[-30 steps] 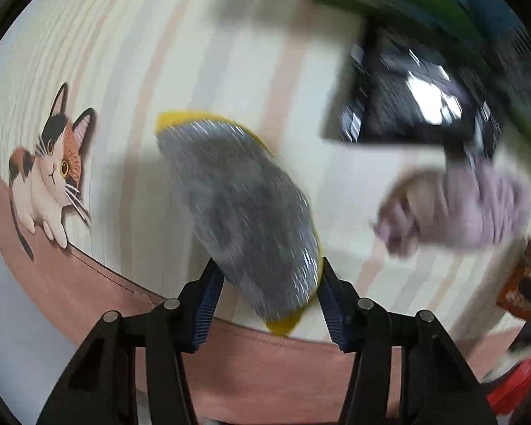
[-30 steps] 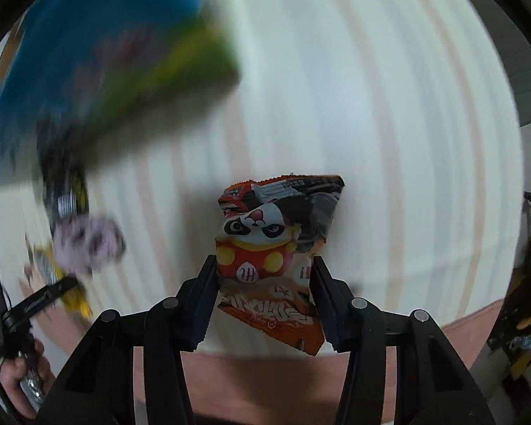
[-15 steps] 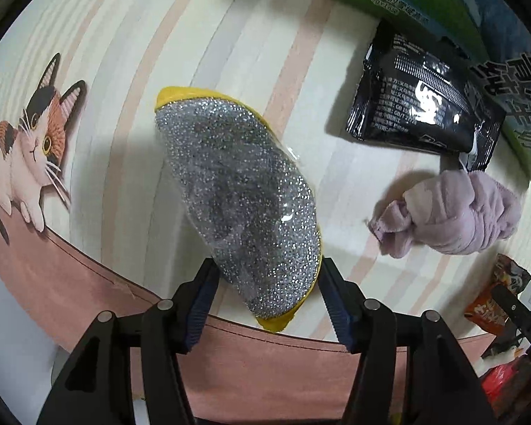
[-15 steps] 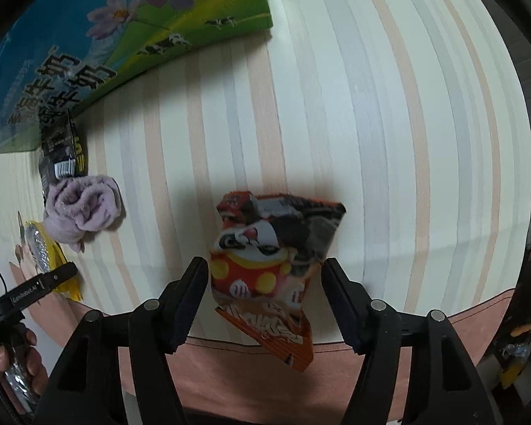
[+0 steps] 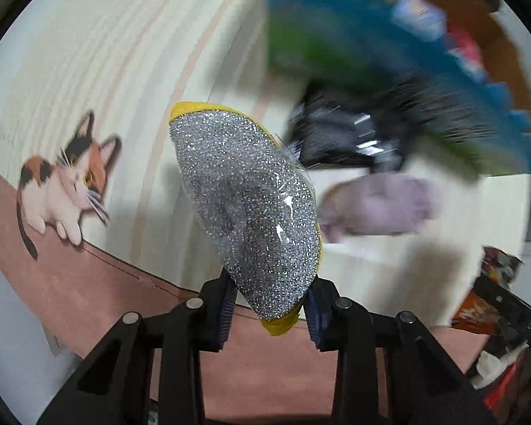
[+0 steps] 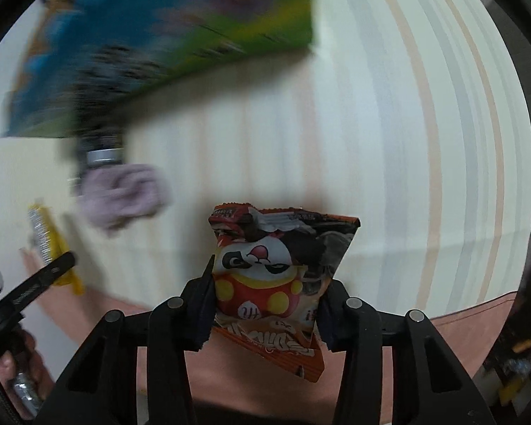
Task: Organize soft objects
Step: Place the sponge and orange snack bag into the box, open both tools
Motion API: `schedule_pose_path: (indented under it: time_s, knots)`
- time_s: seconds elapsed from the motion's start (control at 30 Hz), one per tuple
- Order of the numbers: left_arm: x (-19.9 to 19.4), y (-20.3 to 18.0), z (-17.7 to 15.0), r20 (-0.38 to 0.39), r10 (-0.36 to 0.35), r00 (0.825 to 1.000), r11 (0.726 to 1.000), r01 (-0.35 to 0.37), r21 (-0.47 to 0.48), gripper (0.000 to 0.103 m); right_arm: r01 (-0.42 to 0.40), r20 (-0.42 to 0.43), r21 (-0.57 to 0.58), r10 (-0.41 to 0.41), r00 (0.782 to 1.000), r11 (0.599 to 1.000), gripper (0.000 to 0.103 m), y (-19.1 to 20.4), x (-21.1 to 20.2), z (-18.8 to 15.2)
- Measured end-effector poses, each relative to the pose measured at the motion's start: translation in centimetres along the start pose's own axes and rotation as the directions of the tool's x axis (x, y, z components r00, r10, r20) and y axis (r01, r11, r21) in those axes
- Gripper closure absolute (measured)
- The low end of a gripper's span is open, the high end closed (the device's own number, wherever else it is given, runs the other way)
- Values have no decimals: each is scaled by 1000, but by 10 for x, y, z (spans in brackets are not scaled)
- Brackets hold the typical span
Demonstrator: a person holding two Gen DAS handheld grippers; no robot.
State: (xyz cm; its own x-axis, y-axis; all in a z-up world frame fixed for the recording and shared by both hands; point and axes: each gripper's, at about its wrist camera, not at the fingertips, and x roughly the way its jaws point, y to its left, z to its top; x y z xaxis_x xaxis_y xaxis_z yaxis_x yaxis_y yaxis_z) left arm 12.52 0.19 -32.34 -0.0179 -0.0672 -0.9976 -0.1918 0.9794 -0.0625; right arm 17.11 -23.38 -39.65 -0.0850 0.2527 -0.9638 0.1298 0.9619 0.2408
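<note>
While left tool (image 5: 270,313) grips glittery sponge (image 5: 246,212), right tool (image 6: 263,313) — clamped on panda snack packet (image 6: 278,279)

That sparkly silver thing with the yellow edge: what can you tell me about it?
The scouring sponge is an oval pad: glittery silver mesh over a yellow backing that shows at both tips, sealed in clear, shiny wrap. The left gripper pinches its lower end between blue-padded fingers, so it sticks up and away, tilted, above the striped tablecloth. Nothing else visibly touches it.
</note>
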Motion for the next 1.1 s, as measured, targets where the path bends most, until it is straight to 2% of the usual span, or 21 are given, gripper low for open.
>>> schedule_pose_path:
  time_s: [0.13,0.23,0.33,0.43,0.57,0.7,0.97,1.1]
  knots:
    - [-61,-23,18,76,-104,992,994,101,44,72,-122,69,-65,126,990,990,54,37,-58,2]
    - [-89,-52,57,92,-180,979,982,174,72,72,-188,118,-102,200,973,977,54,60,-99,19]
    - [-105,-67,99,120,-198,973,977,186,107,72,-227,157,-141,248,956,964,54,86,-132,43]
    - [-100,-72,139,117,-183,976,978,168,126,72,-202,204,-163,233,951,966,54,103,-150,75]
    - [-72,-72,188,32,-169,985,980,165,115,72,-167,207,-156,197,958,974,54,119,-142,118]
    - [-43,-74,215,-43,-153,987,980,157,123,72,-135,178,-135,158,971,982,54,128,-112,159]
    - [2,-88,233,-159,-140,977,975,164,151,72,-63,123,-141,81,989,988,54,133,-56,193]
    - [17,-93,236,-188,-86,978,979,118,168,69,-33,98,-154,48,994,988,54,133,-35,202]
